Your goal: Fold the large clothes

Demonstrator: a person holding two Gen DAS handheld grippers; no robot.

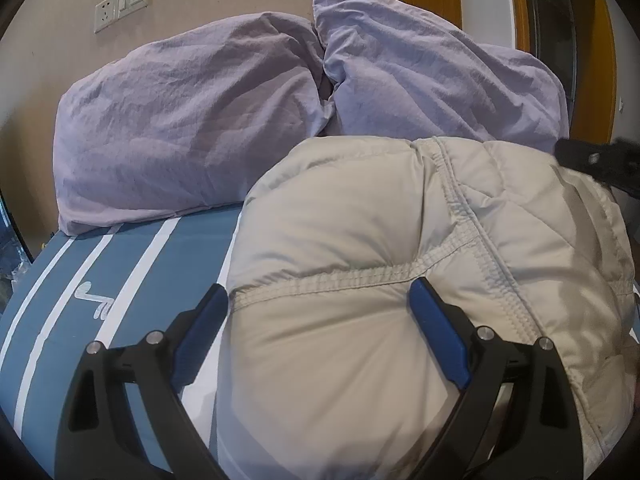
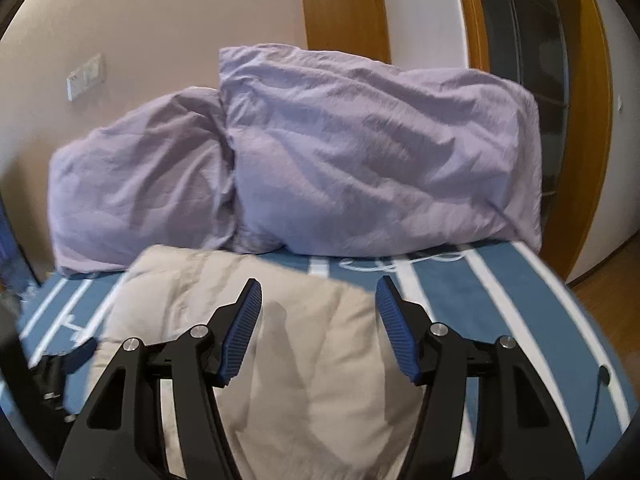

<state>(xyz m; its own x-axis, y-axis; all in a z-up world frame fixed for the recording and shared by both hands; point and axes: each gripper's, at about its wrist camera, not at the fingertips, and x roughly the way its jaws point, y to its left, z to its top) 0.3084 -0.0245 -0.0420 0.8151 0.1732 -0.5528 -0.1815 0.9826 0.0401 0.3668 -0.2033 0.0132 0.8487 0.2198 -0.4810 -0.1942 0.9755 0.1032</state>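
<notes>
A beige quilted jacket (image 1: 360, 260) lies bundled in a puffy, partly folded heap on a bed (image 1: 80, 288) covered in blue sheeting with white stripes. It sits toward the near side of the bed, in front of two wrinkled lilac pillows (image 1: 192, 120) that lean against a pale wall at the far end. A wooden door frame (image 2: 344, 4) stands to the far right.

The left gripper (image 1: 320, 312) is low over the jacket's near edge, its jaws spread wide to either side of a stitched seam; the blue pads (image 1: 436, 336) do not pinch the fabric, though the right one sits close against it. The right gripper (image 2: 318, 304) hangs above the jacket's right part, jaws released and apart, with nothing between them. Its view is blurred.

Judging by this, one fold seems to have just been laid down and let go, and the jacket remains thick and rounded. The next move probably calls for pressing the bundle flatter or choosing a fresh edge to grasp, closing both jaws firmly on several padded layers so the slippery fabric does not spring back open.
</notes>
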